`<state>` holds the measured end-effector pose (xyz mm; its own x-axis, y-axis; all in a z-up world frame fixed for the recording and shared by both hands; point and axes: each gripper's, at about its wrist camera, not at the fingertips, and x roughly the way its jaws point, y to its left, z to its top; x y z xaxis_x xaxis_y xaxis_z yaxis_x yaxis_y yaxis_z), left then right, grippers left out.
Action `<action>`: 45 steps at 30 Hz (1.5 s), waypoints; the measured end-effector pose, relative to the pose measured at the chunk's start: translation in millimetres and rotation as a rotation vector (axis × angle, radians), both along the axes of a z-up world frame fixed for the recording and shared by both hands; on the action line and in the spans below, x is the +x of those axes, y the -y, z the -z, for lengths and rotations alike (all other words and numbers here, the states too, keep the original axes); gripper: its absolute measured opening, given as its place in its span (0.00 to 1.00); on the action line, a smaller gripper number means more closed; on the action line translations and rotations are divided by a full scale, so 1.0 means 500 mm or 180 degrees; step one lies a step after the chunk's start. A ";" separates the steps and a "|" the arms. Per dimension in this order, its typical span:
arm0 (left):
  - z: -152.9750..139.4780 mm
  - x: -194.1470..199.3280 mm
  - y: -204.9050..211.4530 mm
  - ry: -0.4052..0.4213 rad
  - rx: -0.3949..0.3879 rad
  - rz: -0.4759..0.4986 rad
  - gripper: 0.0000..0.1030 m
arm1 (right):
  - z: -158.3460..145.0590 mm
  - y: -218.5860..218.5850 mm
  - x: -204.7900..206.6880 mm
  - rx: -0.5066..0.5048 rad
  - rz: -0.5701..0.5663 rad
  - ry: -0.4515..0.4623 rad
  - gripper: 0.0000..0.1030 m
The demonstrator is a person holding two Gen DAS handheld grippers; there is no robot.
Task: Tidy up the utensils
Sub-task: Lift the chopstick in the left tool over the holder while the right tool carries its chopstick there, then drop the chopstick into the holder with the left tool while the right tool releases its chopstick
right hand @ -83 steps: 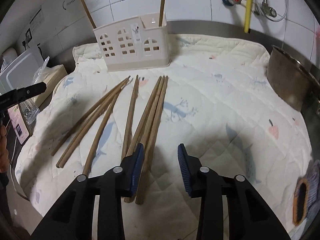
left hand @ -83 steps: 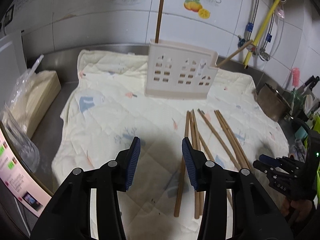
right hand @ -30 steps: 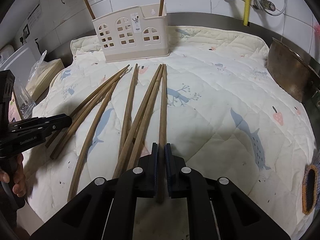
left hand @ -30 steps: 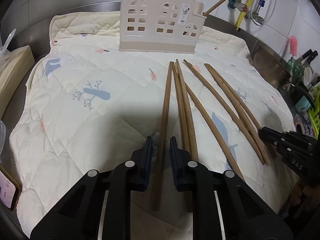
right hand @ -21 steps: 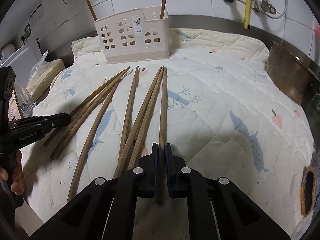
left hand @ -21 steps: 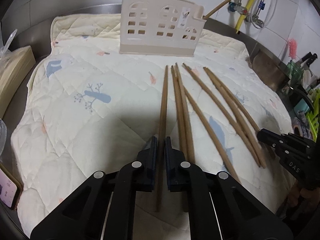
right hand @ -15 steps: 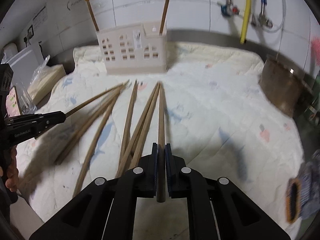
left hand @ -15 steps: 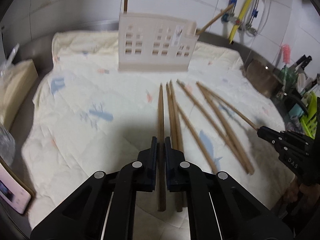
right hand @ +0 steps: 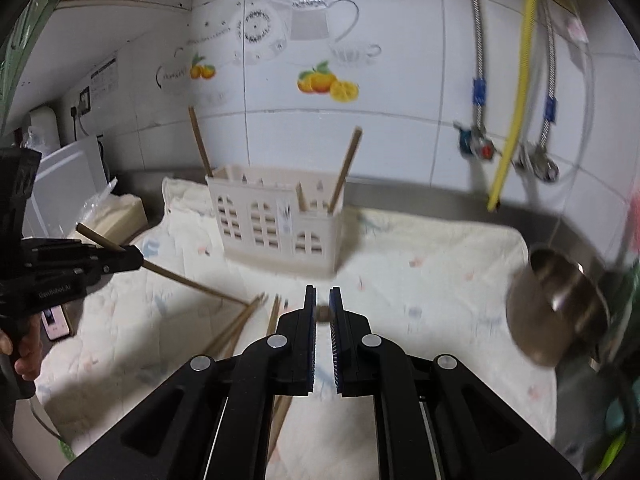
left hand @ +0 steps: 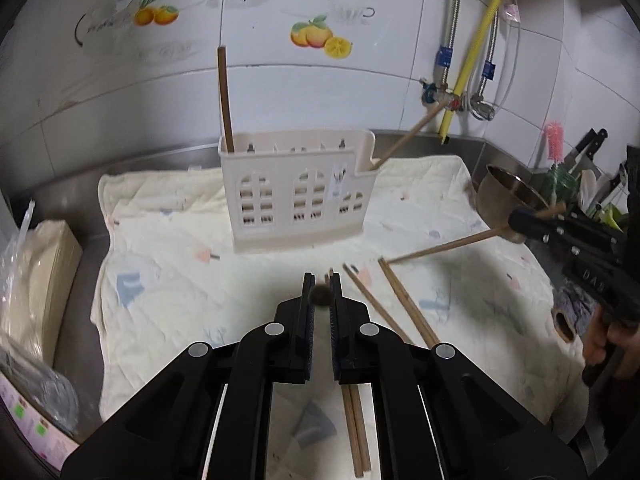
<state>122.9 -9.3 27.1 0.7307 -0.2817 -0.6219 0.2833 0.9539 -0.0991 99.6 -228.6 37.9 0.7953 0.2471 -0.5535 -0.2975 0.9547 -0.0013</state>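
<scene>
Left wrist view: left gripper jaws pinching a chopstick, seen end-on.
Right gripper: jaws pinching another chopstick.
Holder: table's back edge.

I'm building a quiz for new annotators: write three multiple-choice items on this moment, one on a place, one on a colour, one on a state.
1. Where does the utensil holder stand?
A. on the quilted cloth
B. inside the metal pot
C. on the white box

2. What colour is the hose on the tiled wall?
A. red
B. yellow
C. black

3. What is each gripper doing?
A. both open, holding nothing
B. only the left grips a chopstick
C. each is closed on one chopstick lifted off the cloth

Answers: 1 A, its base rests on the cloth. 2 B, it shows bright yellow. 3 C, the left gripper and right gripper each pinch a chopstick seen end-on.
</scene>
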 end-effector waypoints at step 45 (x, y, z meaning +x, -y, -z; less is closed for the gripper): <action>-0.130 0.294 -0.045 0.0123 0.0121 -0.0192 0.07 | -0.142 -0.060 0.344 0.0112 -0.0235 -0.0144 0.07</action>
